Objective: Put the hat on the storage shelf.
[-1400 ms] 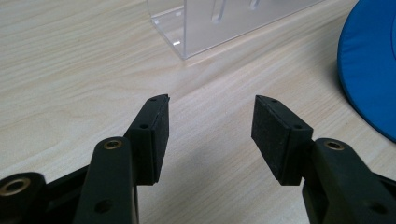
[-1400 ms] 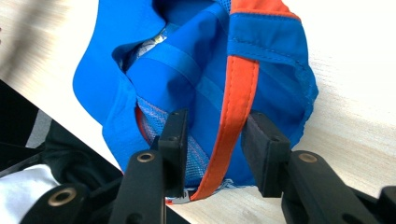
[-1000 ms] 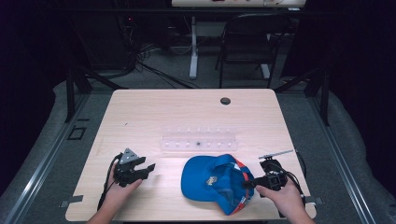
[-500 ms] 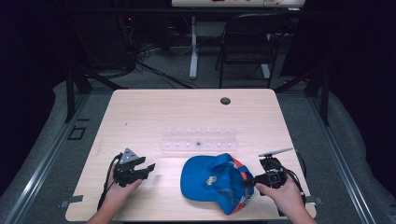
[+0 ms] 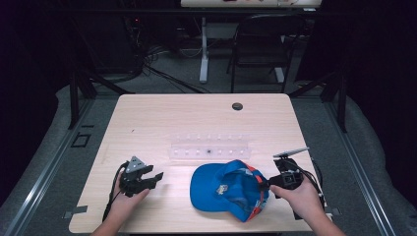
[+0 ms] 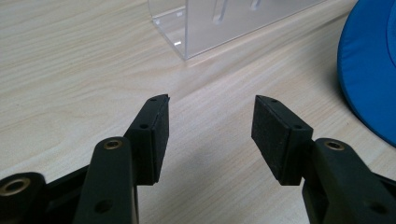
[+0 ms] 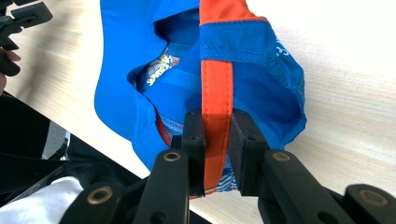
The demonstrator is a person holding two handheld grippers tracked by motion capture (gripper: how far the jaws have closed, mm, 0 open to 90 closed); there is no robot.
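Note:
A blue cap (image 5: pixel 226 189) with orange trim lies upside down near the table's front edge, and its blue brim (image 6: pixel 369 70) shows at the right of the left gripper view. My right gripper (image 7: pixel 217 135) has just been closing. Its pads now pinch the cap's orange rear strap (image 7: pixel 216 88). In the high view the right gripper (image 5: pixel 265 186) sits at the cap's right edge. My left gripper (image 5: pixel 156 178) rests on the table left of the cap. Its jaws stand open (image 6: pixel 210 126) over bare wood.
A clear acrylic rack (image 5: pixel 209 147) lies across the table's middle, just behind the cap, and its corner (image 6: pixel 224 23) shows ahead of the left jaws. A round cable hole (image 5: pixel 237 106) sits near the wooden table's (image 5: pixel 147 118) far edge. A chair (image 5: pixel 260 44) stands beyond.
The right gripper's jaws have closed onto the cap's rear strap, with a slight shift of that hand. The left hand and gripper have not moved.

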